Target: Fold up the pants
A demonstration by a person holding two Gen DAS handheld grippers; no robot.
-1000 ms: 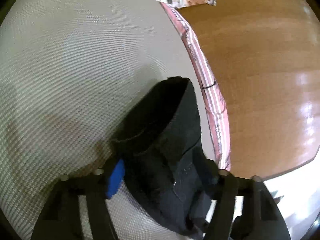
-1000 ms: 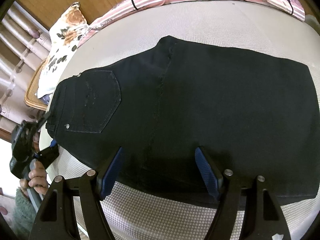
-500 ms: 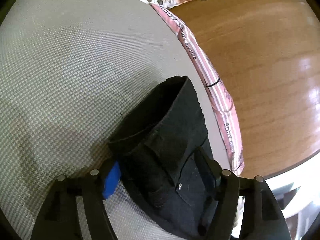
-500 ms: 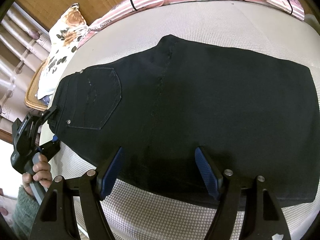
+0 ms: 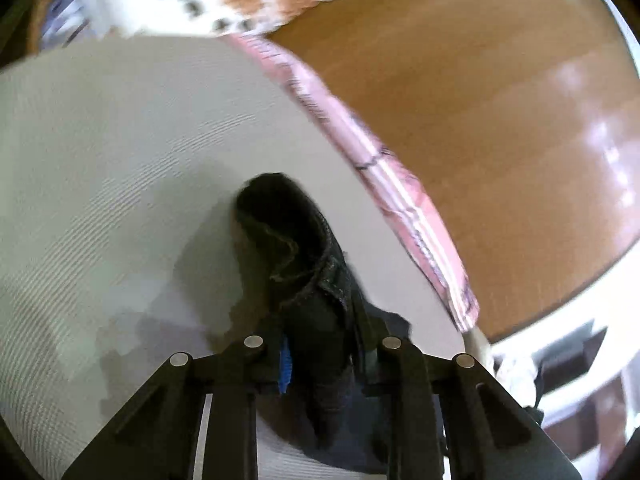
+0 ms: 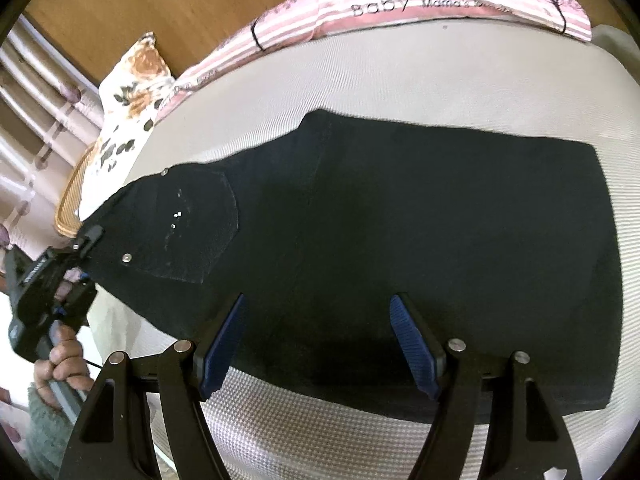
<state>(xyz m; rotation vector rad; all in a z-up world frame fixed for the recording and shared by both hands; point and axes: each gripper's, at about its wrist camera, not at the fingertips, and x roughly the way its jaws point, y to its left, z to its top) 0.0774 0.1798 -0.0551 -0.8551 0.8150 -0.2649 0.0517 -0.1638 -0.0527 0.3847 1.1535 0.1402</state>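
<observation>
Right, left gripper [image 5: 324,364] first: our jaws are closing on the waistband end of the pants [image 6: 400,248], and dark denim sits bunched between the pads, standing up in a ridge ahead of the fingertips. In the right wrist view we see that same gripper at the far left edge, a hand [image 6: 60,364] on its handle, nose on the waistband corner just beside the back pocket [image 6: 196,228].

Right gripper [image 6: 320,340]: jaws spread wide, nothing between them. It hovers over the near edge of the pants, blue pads [image 6: 222,344] straddling the mid-leg area; we can't tell if they touch the cloth.

Risks, as we judge them:
- The left grip looks like it holds a thick wad, not a clean edge. If only the top layer is pinched, the layers could separate on the lift and skew the fold.
- Only one end is held. If we carry the waistband over with the right jaws still apart, the rest could drag across the mattress cover [image 6: 400,80] and wrinkle.
- The bite is near a corner, so the waistband could sag on its free side.

The pants lie flat, lengthwise across the cover, waistband left, cut edge right, well clear of the pink striped pillow [image 6: 400,4] behind.
</observation>
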